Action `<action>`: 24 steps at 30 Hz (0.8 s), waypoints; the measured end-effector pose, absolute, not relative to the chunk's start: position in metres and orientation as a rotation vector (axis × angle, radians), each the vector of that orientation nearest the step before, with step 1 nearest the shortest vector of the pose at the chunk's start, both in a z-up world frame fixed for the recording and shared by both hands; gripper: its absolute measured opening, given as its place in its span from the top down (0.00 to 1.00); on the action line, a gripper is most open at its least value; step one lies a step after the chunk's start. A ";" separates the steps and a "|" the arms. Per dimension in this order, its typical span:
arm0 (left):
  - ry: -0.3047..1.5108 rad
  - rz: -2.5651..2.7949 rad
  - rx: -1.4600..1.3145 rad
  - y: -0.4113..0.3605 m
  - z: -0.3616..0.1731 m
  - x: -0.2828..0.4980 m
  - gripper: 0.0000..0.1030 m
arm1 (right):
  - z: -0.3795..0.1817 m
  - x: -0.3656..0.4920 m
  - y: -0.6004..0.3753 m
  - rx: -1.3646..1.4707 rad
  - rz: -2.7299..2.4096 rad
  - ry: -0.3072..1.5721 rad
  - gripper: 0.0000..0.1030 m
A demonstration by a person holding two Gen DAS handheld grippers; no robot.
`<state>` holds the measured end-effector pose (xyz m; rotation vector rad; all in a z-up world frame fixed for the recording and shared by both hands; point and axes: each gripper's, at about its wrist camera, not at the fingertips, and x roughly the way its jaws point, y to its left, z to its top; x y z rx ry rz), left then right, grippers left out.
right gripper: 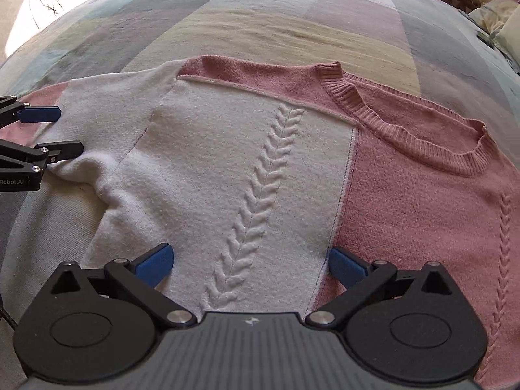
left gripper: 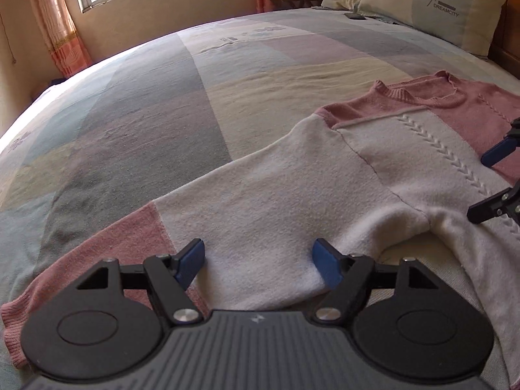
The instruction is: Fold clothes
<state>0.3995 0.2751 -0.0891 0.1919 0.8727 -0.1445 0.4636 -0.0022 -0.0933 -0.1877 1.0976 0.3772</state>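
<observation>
- The left tongs [left gripper: 258, 265] stand with their blue pads apart, over the white part of the sweater's sleeve [left gripper: 227, 204]; nothing is pinched between them, and the cloth under them lies flat.
- The right tongs [right gripper: 250, 265] are spread wide over the white front panel of the sweater [right gripper: 260, 162], one pad near the plaited cable stitch [right gripper: 260, 188], the other by the seam where white meets pink. They grip nothing.
- In the right view the left tongs show at the left edge, jaws parted, just beside the bunched cloth at the armpit.
- The sweater lies face up on the bed [left gripper: 146, 113], spread out near the side closest to the tongs, collar [right gripper: 406, 130] pointing toward the far side.
- Its sleeve stretches out to the left, ending in a pink cuff [left gripper: 19, 331] close to the near edge of the bed.
- Beyond the collar the bedspread runs wide and bare in pale blocks of grey, blue, cream and lilac, so there is plenty of open room on that side.
- Pillows [left gripper: 432, 6] sit at the head of the bed, well apart from the sweater.
- The sweater is knitted, half white and half dusty pink, with a ribbed round neck and a pink band across the shoulder.
- There is a soft crease at the armpit; the rest lies fairly smooth.
</observation>
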 end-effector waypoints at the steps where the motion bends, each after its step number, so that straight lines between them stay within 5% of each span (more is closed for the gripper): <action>1: 0.900 -0.118 0.172 0.283 -0.085 0.399 0.21 | -0.094 0.463 -0.001 -0.194 0.374 1.091 0.00; 8: 0.863 -0.195 0.164 0.244 -0.059 0.415 0.25 | -0.096 0.455 -0.005 -0.179 0.386 1.028 0.00; 13: 0.912 -0.225 0.178 0.208 -0.086 0.417 0.24 | -0.096 0.453 -0.008 -0.190 0.412 1.007 0.00; 24: 0.906 -0.140 0.151 0.235 -0.061 0.410 0.23 | -0.099 0.442 -0.017 -0.214 0.486 0.941 0.00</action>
